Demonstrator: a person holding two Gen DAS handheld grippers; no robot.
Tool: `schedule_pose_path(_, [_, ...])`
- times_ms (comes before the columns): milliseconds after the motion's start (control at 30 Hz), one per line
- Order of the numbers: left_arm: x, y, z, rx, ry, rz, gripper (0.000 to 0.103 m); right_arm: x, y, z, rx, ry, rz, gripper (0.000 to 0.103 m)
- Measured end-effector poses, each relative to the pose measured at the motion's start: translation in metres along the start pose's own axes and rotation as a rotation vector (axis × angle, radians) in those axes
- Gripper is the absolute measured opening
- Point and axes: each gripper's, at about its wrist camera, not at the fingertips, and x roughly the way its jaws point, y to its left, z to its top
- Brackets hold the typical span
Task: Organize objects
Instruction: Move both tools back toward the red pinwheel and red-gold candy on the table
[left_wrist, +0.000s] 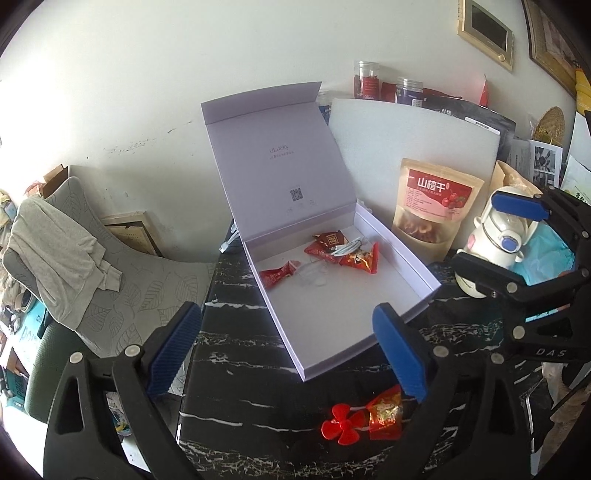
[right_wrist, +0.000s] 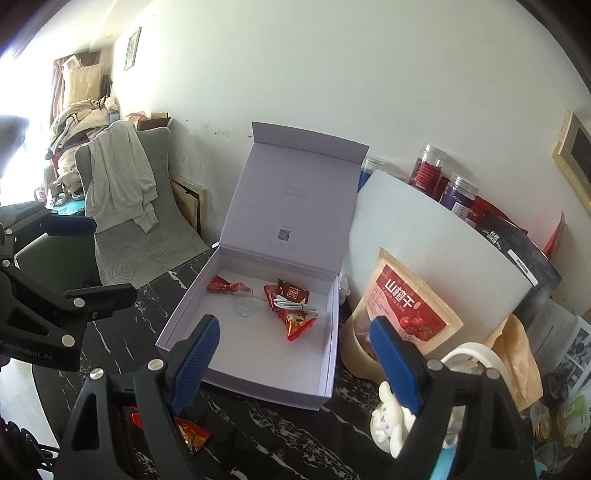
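A white box (left_wrist: 402, 273) stands open on the black marble table (left_wrist: 258, 406), its lid leaning back. Inside lie red candy packets (left_wrist: 354, 256), a coiled white cable (left_wrist: 345, 248) and a clear plastic piece (left_wrist: 312, 277). In front of the box a red propeller (left_wrist: 341, 424) and a red-gold candy packet (left_wrist: 384, 411) lie on the table. My left gripper (left_wrist: 288, 350) hovers open above the box's near corner. My right gripper (right_wrist: 295, 362) is open over the box (right_wrist: 332, 369), beside a white cartoon bottle (right_wrist: 391, 424).
A hawthorn snack pouch (left_wrist: 432, 206) leans on a white foam board (left_wrist: 406, 129) right of the box, with jars (left_wrist: 365, 79) and dark bags behind. Papers and clutter fill the right edge. A chair with a grey garment (left_wrist: 55, 240) stands left of the table.
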Motion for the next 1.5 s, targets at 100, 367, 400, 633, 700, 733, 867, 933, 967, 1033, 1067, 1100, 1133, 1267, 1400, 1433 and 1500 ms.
schedule_pose_path(100, [-0.005,-0.002,-0.009,-0.006,0.006,-0.002,0.094,-0.007,0.000,-0.007,0.013,-0.001,0.004,0.084])
schedule_pose_path(367, [-0.019,-0.009,-0.032,-0.015,0.010,0.008,0.096,-0.021,-0.001,-0.032,0.045,0.013,0.000,0.084])
schedule_pose_path(400, [-0.020,-0.010,-0.035,-0.017,0.012,0.012,0.096,-0.022,0.000,-0.035,0.047,0.015,0.001,0.084])
schedule_pose_path(633, [-0.021,-0.014,-0.059,-0.040,0.038,0.016,0.098,-0.031,0.006,-0.058,0.061,0.033,0.002,0.084])
schedule_pose_path(700, [-0.019,-0.014,-0.066,-0.050,0.056,0.011,0.098,-0.032,0.007,-0.065,0.069,0.040,0.006,0.084])
schedule_pose_path(733, [-0.017,-0.014,-0.069,-0.055,0.064,0.008,0.098,-0.032,0.007,-0.068,0.072,0.044,0.009,0.084])
schedule_pose_path(867, [-0.012,-0.016,-0.082,-0.074,0.093,-0.002,0.098,-0.032,0.010,-0.080,0.080,0.056,0.014,0.084])
schedule_pose_path(933, [-0.011,-0.017,-0.089,-0.082,0.096,0.007,0.098,-0.031,0.012,-0.087,0.080,0.061,0.018,0.084])
schedule_pose_path(967, [-0.009,-0.018,-0.092,-0.084,0.097,0.013,0.098,-0.031,0.014,-0.090,0.080,0.064,0.021,0.084])
schedule_pose_path(1033, [-0.007,-0.019,-0.100,-0.091,0.103,0.023,0.098,-0.028,0.016,-0.095,0.079,0.072,0.028,0.084])
schedule_pose_path(1067, [-0.004,-0.019,-0.105,-0.096,0.111,0.025,0.098,-0.026,0.018,-0.098,0.079,0.078,0.032,0.084])
schedule_pose_path(1100, [-0.002,-0.019,-0.107,-0.100,0.117,0.024,0.098,-0.024,0.020,-0.102,0.077,0.085,0.040,0.084])
schedule_pose_path(1133, [0.000,-0.019,-0.111,-0.106,0.125,0.022,0.098,-0.022,0.022,-0.105,0.075,0.090,0.046,0.084])
schedule_pose_path(1267, [0.008,-0.018,-0.123,-0.139,0.145,-0.008,0.098,-0.014,0.027,-0.117,0.078,0.104,0.083,0.084])
schedule_pose_path(1400, [0.013,-0.021,-0.131,-0.140,0.147,-0.008,0.098,-0.005,0.030,-0.129,0.100,0.125,0.110,0.084])
schedule_pose_path(1433, [0.015,-0.022,-0.133,-0.142,0.147,-0.006,0.098,-0.003,0.031,-0.131,0.104,0.129,0.113,0.084])
schedule_pose_path(1500, [0.020,-0.022,-0.138,-0.153,0.150,-0.015,0.098,0.001,0.033,-0.136,0.108,0.139,0.122,0.084])
